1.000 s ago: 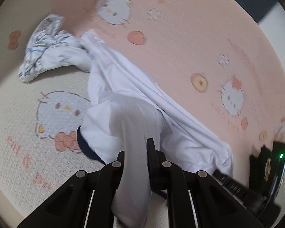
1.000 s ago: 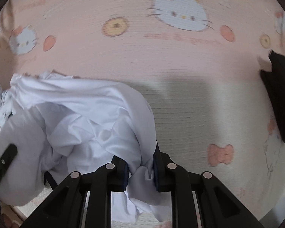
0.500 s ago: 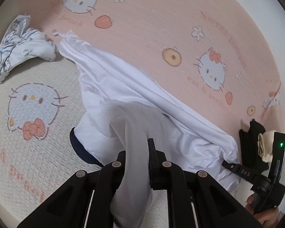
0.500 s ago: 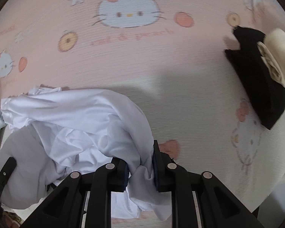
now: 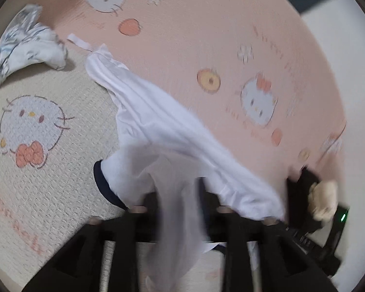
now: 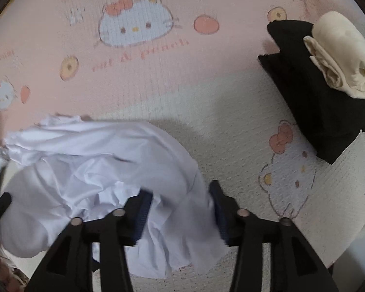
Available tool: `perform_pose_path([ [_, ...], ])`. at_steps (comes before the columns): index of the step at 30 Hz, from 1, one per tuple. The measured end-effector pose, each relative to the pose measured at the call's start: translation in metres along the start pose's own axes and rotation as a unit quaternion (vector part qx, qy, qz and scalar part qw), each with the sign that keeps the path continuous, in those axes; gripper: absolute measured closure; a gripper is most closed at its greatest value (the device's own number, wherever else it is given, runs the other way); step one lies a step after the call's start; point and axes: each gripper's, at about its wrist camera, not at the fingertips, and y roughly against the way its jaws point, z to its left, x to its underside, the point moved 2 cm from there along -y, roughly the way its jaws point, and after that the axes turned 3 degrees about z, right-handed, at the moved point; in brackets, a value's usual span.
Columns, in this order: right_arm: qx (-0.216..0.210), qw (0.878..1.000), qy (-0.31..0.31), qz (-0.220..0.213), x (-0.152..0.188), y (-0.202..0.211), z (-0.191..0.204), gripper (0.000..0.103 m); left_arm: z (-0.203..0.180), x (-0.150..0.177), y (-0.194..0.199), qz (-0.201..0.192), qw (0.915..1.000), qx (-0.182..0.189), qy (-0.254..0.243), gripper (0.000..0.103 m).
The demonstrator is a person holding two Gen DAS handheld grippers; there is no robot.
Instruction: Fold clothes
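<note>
The white cotton shirt with navy trim (image 5: pixel 163 131) lies crumpled on the pink-and-cream cartoon-print mat (image 5: pixel 206 24). The left gripper (image 5: pixel 180 194) and the right gripper (image 6: pixel 180 206) have just been opening; both now stand with jaws wide, loose cloth between them, unpressed. A folded black garment (image 6: pixel 323 112) carrying a rolled cream cloth (image 6: pixel 340 56) lies far right.

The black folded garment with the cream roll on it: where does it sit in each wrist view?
Left wrist: black folded garment at the lower right edge, cream roll on it, beside the white shirt.
Right wrist: upper right, black folded garment with the cream roll on top.
Shared landmark: the white shirt, lower left there.
</note>
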Motion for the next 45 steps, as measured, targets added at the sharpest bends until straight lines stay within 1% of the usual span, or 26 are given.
perform_pose_path([
  [1, -0.016, 1.0, -0.009, -0.002, 0.0, 0.001, -0.006, 0.04, 0.002, -0.001, 0.004, -0.011, 0.9999, 0.009, 0.007, 0.022],
  [2, -0.033, 0.999, -0.02, -0.003, 0.0, 0.002, -0.013, 0.04, 0.004, -0.001, 0.008, -0.027, 0.9993, 0.02, 0.012, 0.018],
  [4, -0.065, 0.997, -0.047, 0.0, 0.005, 0.005, -0.025, 0.04, 0.009, -0.002, 0.014, -0.044, 0.9983, 0.032, 0.02, 0.018],
  [6, -0.096, 0.992, -0.077, 0.002, 0.009, 0.006, -0.04, 0.04, 0.014, -0.003, 0.014, -0.031, 0.999, 0.022, 0.023, 0.018],
  [7, -0.108, 0.99, -0.091, 0.0, 0.012, 0.005, -0.048, 0.04, 0.016, -0.003, 0.014, -0.031, 0.9991, 0.018, 0.021, 0.018],
  [9, -0.129, 0.985, -0.113, -0.013, 0.019, 0.004, -0.063, 0.038, 0.019, -0.001, 0.017, -0.03, 0.9995, -0.002, 0.005, 0.018],
  [13, -0.145, 0.979, -0.145, -0.018, 0.024, 0.002, -0.081, 0.037, 0.022, 0.003, 0.024, -0.024, 0.9979, -0.042, -0.042, 0.018],
  [14, -0.157, 0.974, -0.158, -0.024, 0.028, 0.004, -0.085, 0.037, 0.023, 0.005, 0.026, -0.027, 0.9967, -0.057, -0.051, 0.018],
  [16, -0.184, 0.965, -0.186, -0.025, 0.037, 0.009, -0.09, 0.037, 0.027, 0.008, 0.031, -0.03, 0.9949, -0.074, -0.061, 0.018],
  [19, -0.217, 0.95, -0.225, -0.007, 0.05, 0.004, -0.094, 0.037, 0.029, 0.01, 0.029, -0.011, 0.9962, -0.065, -0.056, 0.018],
  [21, -0.227, 0.943, -0.245, 0.01, 0.059, -0.001, -0.095, 0.037, 0.023, 0.014, 0.032, -0.013, 0.9957, -0.064, -0.066, 0.018],
  [24, -0.23, 0.943, -0.242, 0.006, 0.065, -0.004, -0.09, 0.037, 0.01, 0.021, 0.032, -0.008, 0.9938, -0.066, -0.089, 0.018],
  [26, -0.236, 0.943, -0.233, 0.001, 0.07, -0.003, -0.085, 0.037, -0.002, 0.027, 0.029, 0.0, 0.9932, -0.058, -0.101, 0.018],
  [29, -0.264, 0.937, -0.23, 0.022, 0.074, -0.012, -0.078, 0.037, -0.017, 0.041, 0.025, 0.02, 0.9915, -0.044, -0.121, 0.018],
  [32, -0.271, 0.931, -0.243, 0.039, 0.084, -0.019, -0.077, 0.036, -0.031, 0.059, 0.018, 0.047, 0.9879, -0.031, -0.145, 0.018],
  [35, -0.28, 0.923, -0.261, 0.042, 0.098, -0.016, -0.077, 0.036, -0.044, 0.072, 0.014, 0.064, 0.9797, -0.044, -0.185, 0.018],
  [38, -0.282, 0.92, -0.271, 0.03, 0.112, -0.001, -0.078, 0.036, -0.058, 0.076, 0.017, 0.051, 0.9694, -0.084, -0.225, 0.018],
  [39, -0.286, 0.918, -0.275, 0.026, 0.116, 0.003, -0.079, 0.036, -0.063, 0.077, 0.022, 0.039, 0.9669, -0.085, -0.238, 0.018],
  [40, -0.292, 0.915, -0.279, 0.023, 0.121, 0.007, -0.081, 0.035, -0.066, 0.079, 0.026, 0.031, 0.9659, -0.077, -0.245, 0.018],
  [41, -0.298, 0.912, -0.283, 0.02, 0.126, 0.011, -0.082, 0.034, -0.067, 0.08, 0.029, 0.027, 0.9657, -0.069, -0.249, 0.018],
  [42, -0.296, 0.911, -0.286, 0.02, 0.13, 0.012, -0.083, 0.03, -0.066, 0.082, 0.031, 0.024, 0.9656, -0.057, -0.252, 0.018],
  [44, -0.284, 0.913, -0.293, 0.022, 0.135, 0.011, -0.084, 0.029, -0.063, 0.084, 0.027, 0.033, 0.966, -0.057, -0.25, 0.018],
  [45, -0.282, 0.912, -0.296, 0.023, 0.135, 0.009, -0.084, 0.029, -0.061, 0.084, 0.023, 0.039, 0.9657, -0.068, -0.248, 0.018],
])
